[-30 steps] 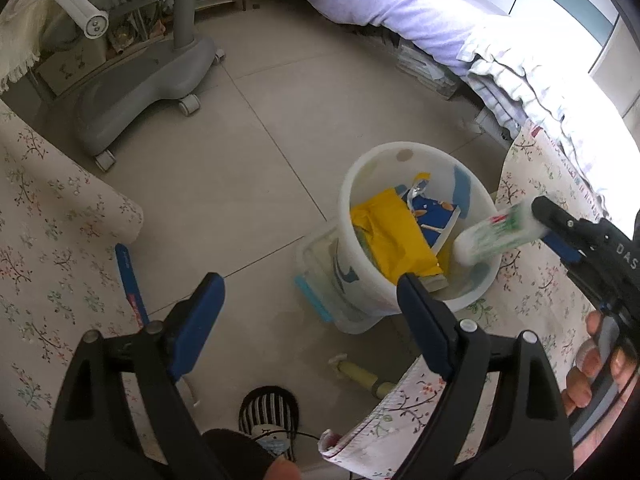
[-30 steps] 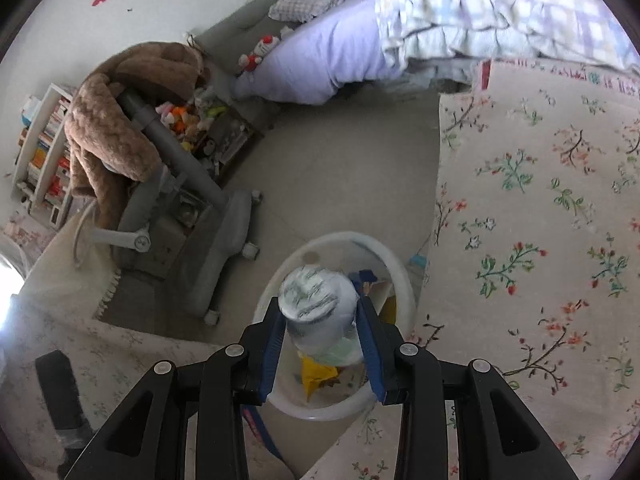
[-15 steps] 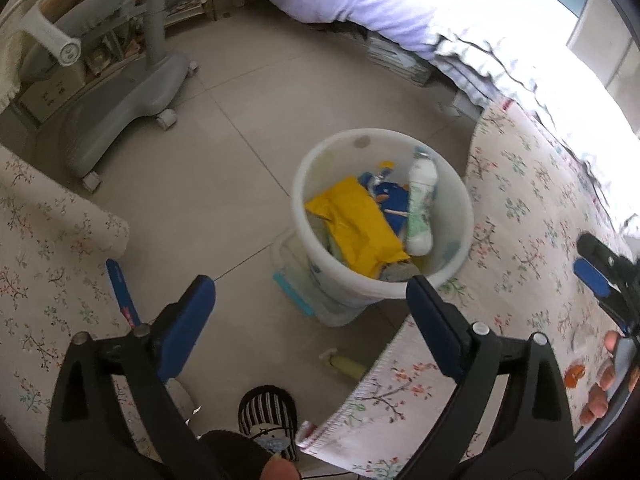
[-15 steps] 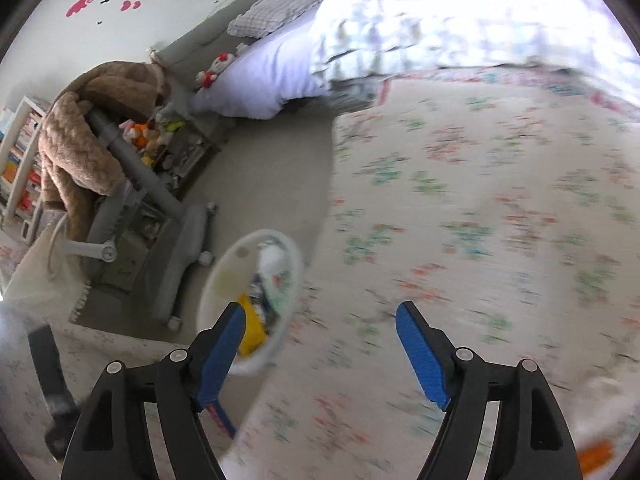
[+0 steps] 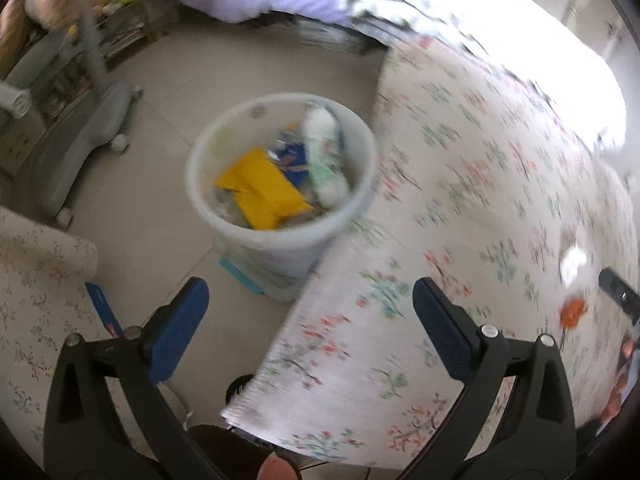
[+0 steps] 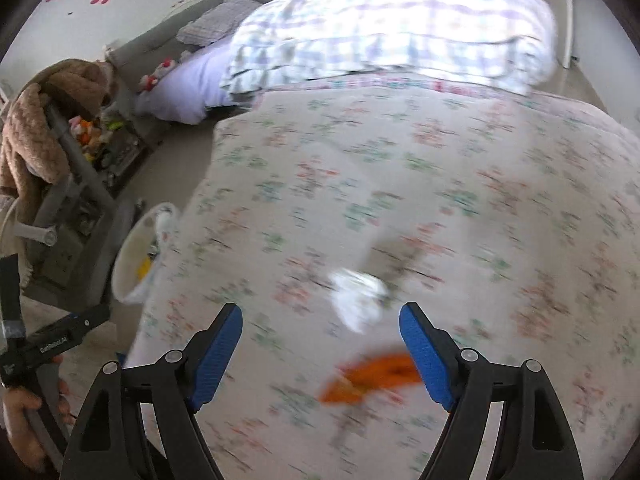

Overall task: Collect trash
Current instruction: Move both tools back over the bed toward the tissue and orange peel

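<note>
The white bin (image 5: 280, 184) is seen standing on the tiled floor (image 5: 192, 80), just beside the edge of the flowered bedspread (image 5: 460, 208), a handy spot since trash from the bed can be dropped straight over the side. Inside it, a yellow wrapper (image 5: 262, 190), some blue scraps and a white-and-green bottle (image 5: 324, 160) are already lodged, the bottle leaning against the far wall.

The left gripper (image 5: 310, 332) is held over the bedspread's edge, tilted steeply downward, its blue fingers (image 5: 182, 328) spread as wide as they go and having just been opening further; nothing is caught between them.

The right gripper (image 6: 320, 356) is aimed down at the bed, and its fingers (image 6: 426, 356) have just been opening too. They are parted, with nothing pressed by the pads. Just ahead of them, a crumpled white tissue (image 6: 358, 294) is found lying on the bedspread, and an orange scrap (image 6: 370, 376) lies nearer, between the fingers in view, though whether it is level with them cannot be told through the blur. Both pieces are still on the bed, well apart from the bin, so collection is judged unfinished.

The orange scrap looks thin and flat, so a low, squared approach would likely be needed; the tissue should be easier to pinch. In the right wrist view, the hand (image 6: 18, 416) carrying the left gripper is glimpsed at the lower left.
</note>
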Motion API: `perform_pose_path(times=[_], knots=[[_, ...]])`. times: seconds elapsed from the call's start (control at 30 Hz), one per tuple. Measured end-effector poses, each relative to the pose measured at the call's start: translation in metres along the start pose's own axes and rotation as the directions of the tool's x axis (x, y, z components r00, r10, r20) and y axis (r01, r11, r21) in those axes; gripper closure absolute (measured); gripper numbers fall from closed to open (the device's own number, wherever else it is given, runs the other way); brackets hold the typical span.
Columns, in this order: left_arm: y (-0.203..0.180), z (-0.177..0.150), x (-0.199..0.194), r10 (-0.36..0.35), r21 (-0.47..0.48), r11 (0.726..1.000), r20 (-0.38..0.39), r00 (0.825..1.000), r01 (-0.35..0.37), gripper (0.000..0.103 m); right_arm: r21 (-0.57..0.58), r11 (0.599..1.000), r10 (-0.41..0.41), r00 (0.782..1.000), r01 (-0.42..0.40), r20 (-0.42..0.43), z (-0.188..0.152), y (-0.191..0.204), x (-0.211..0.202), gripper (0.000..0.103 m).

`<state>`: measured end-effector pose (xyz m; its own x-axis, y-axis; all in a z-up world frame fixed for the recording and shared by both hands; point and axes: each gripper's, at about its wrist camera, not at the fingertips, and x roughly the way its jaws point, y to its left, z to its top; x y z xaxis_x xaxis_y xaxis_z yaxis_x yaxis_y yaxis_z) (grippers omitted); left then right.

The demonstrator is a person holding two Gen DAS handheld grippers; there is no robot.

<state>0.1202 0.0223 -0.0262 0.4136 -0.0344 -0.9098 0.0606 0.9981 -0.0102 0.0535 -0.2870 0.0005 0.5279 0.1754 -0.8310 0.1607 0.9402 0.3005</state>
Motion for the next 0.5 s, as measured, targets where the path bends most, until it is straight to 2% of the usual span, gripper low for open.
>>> perform_pose_path(times=[0.23, 0.5], knots=[[-0.031, -0.022, 0.005, -0.035, 0.064, 0.997, -0.016, 0.999, 0.036, 0.001, 0.026, 0.999, -0.035, 0.999, 0.035, 0.014, -0.026, -0.044, -0.023, 0.019], [-0.060, -0.042, 0.009, -0.055, 0.160, 0.985, -0.034, 0.998, 0.060, 0.001, -0.026, 0.998, -0.051, 0.998, 0.051, -0.035, -0.058, -0.055, -0.010, 0.019]])
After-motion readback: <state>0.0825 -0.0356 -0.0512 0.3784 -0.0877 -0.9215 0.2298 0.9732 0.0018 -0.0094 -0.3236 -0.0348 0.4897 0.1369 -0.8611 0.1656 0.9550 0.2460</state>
